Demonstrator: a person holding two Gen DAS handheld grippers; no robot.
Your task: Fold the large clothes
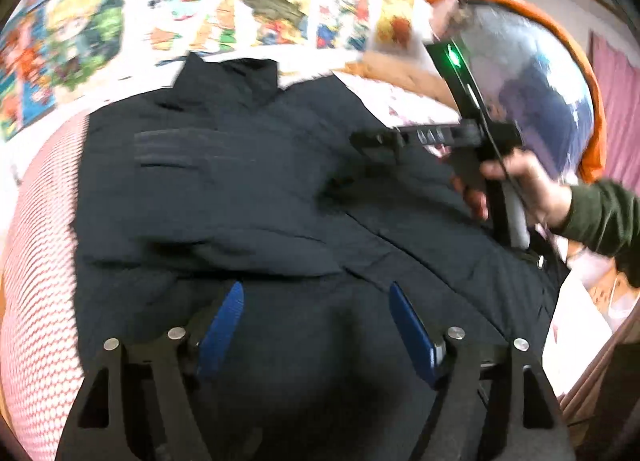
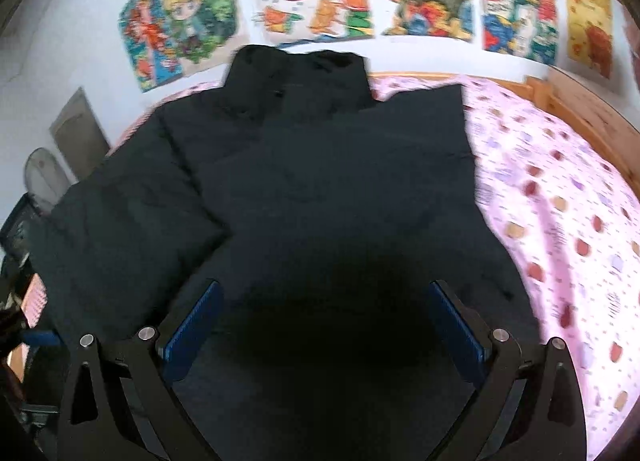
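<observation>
The bulky black padded jacket (image 2: 320,181) lay spread on the pink patterned bed (image 2: 560,201) beneath my left gripper (image 1: 316,301) and right gripper (image 2: 324,301), both spread, empty. I judged gripping the hem evenly best.

Matt black quilted cloth jacket (image 2: 320,189)

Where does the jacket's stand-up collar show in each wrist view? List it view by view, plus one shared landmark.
Left wrist: collar sits upper left of centre, above the dark jacket.
Right wrist: collar sits top centre, at the jacket's far end.
Shared landmark: blond cartoon poster on the wall, left of the collar.
</observation>
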